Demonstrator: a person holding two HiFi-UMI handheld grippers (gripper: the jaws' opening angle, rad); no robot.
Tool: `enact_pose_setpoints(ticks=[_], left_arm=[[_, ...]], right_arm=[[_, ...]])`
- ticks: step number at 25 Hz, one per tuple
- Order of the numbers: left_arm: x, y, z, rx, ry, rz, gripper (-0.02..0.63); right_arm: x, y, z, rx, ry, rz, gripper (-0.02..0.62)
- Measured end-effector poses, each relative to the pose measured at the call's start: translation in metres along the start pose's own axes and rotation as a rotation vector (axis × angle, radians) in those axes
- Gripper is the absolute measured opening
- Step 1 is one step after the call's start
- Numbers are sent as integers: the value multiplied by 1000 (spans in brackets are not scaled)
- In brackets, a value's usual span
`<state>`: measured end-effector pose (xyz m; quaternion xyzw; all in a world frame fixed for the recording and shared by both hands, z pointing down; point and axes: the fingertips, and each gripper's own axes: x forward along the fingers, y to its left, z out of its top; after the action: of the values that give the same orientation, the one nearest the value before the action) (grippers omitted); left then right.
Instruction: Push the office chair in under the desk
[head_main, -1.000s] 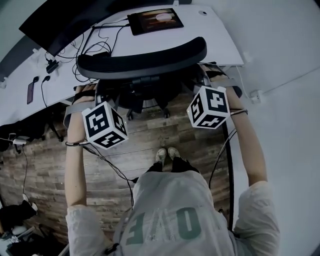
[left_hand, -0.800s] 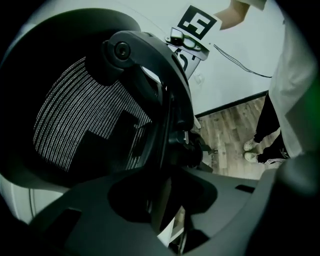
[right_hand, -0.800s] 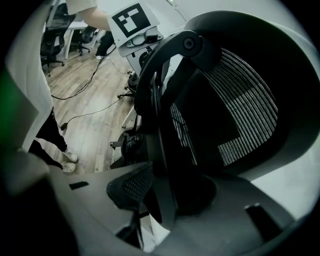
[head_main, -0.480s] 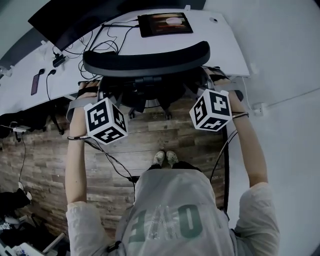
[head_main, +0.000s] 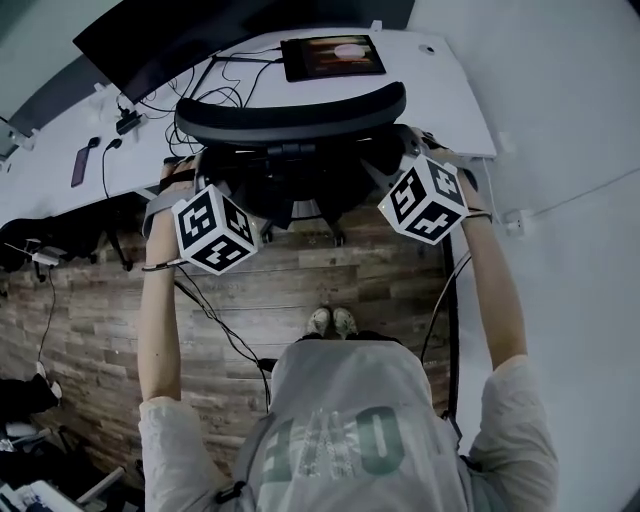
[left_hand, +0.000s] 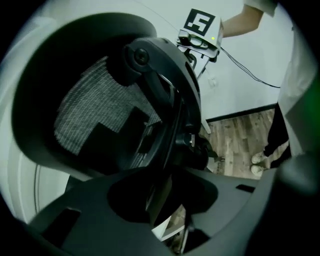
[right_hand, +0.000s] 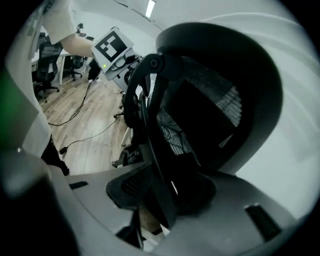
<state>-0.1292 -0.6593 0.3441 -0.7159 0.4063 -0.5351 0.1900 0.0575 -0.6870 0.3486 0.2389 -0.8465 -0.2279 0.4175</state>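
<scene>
The black mesh-backed office chair (head_main: 290, 115) stands against the white desk (head_main: 440, 85), its curved back top over the desk's near edge. My left gripper (left_hand: 162, 200) is at the chair's left side under its marker cube (head_main: 212, 228). Its jaws are opening, and a dark edge of the chair's frame (left_hand: 165, 125) runs between them with floor showing beside it. On the other side, under its own cube (head_main: 425, 198), my right gripper (right_hand: 150, 210) is open around the frame edge (right_hand: 155, 165) there, with a gap on one side.
On the desk are a dark monitor (head_main: 150, 50), a tablet (head_main: 332, 57), tangled cables (head_main: 220, 85) and a phone (head_main: 78, 167). A white wall closes the right side. The person's feet (head_main: 332, 322) stand on the wooden floor behind the chair, with cables trailing.
The chair has gone a little farther toward the desk, and both grippers have followed it forward. The person's arms are stretched out more.
</scene>
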Motion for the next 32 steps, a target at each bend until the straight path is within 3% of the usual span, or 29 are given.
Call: enact_pose_setpoints(ticks=[4,6,8,11,13,16,19,25,32], left_arm=[[-48,27,-2,-196,-91,164,127],[-77,35,-1,-320,-151,278,65],[-102,34,4,-470,-221,368,17],[-127,14,23,-691,-368,407,17],[-136,0,39,-768,-454,443,17],[-143,-21,61,-771,-522,454,17],[-141,-42,72,-726,-518,401,17],[-142,-61,75,-694,-504,361,17],[-141,-48,81,-708,-539,390,17]], right_arm=[[-41,-19,34,93,-142,-85,138],[-65,-25,54,158,-242,-162,129],[-90,-25,72,243,-339,-258,67],[-118,-7,87,364,-444,-350,37],[-126,11,92,455,-507,-388,31],[-125,42,94,551,-529,-371,21],[-118,65,92,561,-510,-307,20],[-121,83,92,582,-516,-286,20],[-116,79,85,489,-452,-266,20]])
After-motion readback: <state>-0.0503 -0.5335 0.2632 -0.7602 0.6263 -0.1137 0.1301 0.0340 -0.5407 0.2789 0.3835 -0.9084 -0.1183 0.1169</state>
